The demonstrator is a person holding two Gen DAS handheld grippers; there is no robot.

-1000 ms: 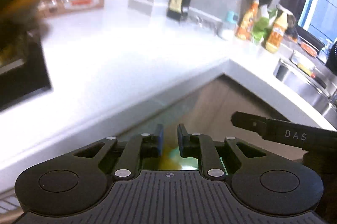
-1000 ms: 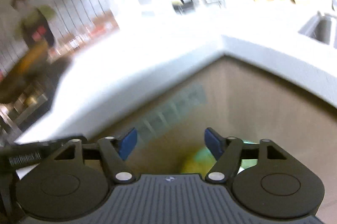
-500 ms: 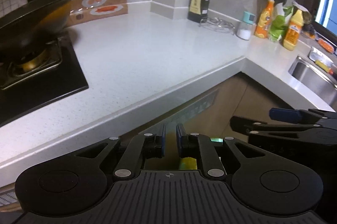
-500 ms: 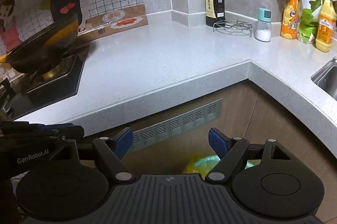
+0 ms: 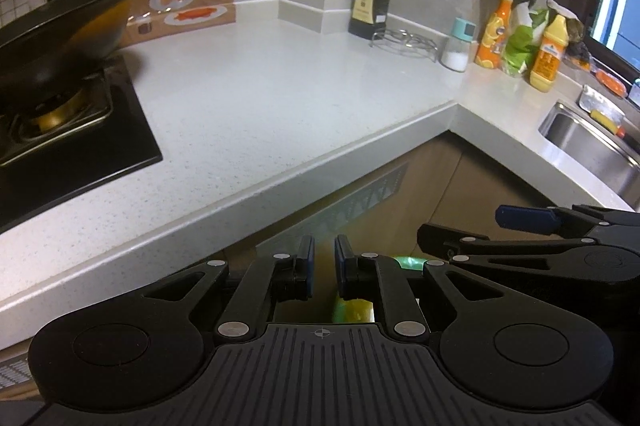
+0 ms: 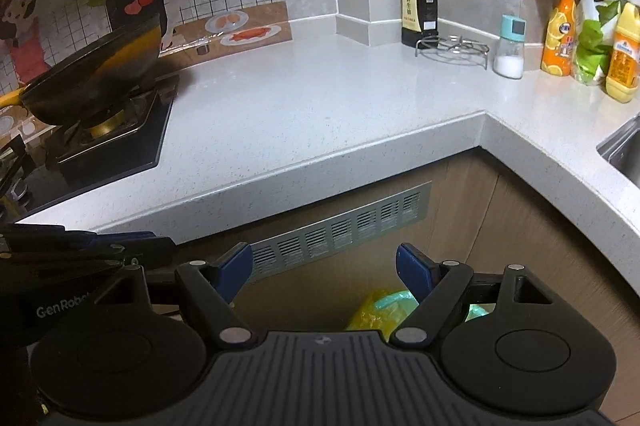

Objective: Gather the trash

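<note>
Both views have steadied since a second ago, when they were smeared with blur, and more of the wok (image 6: 96, 73) and stove now shows at the left; our right gripper (image 6: 324, 262) has also spread its jaws a little wider; they stand wide with nothing between them; our left gripper (image 5: 322, 262) is nearly shut, a thin gap and nothing pinched in it; the counter (image 5: 280, 97) shows no loose litter that we can make out, so we judge the gathering mostly done up there; what looks left is the yellow-green bag (image 6: 380, 310) on the floor below the cabinet, just under both grippers; most of it is hidden behind their bodies, so we cannot tell whether it is tied or what it holds.
</note>
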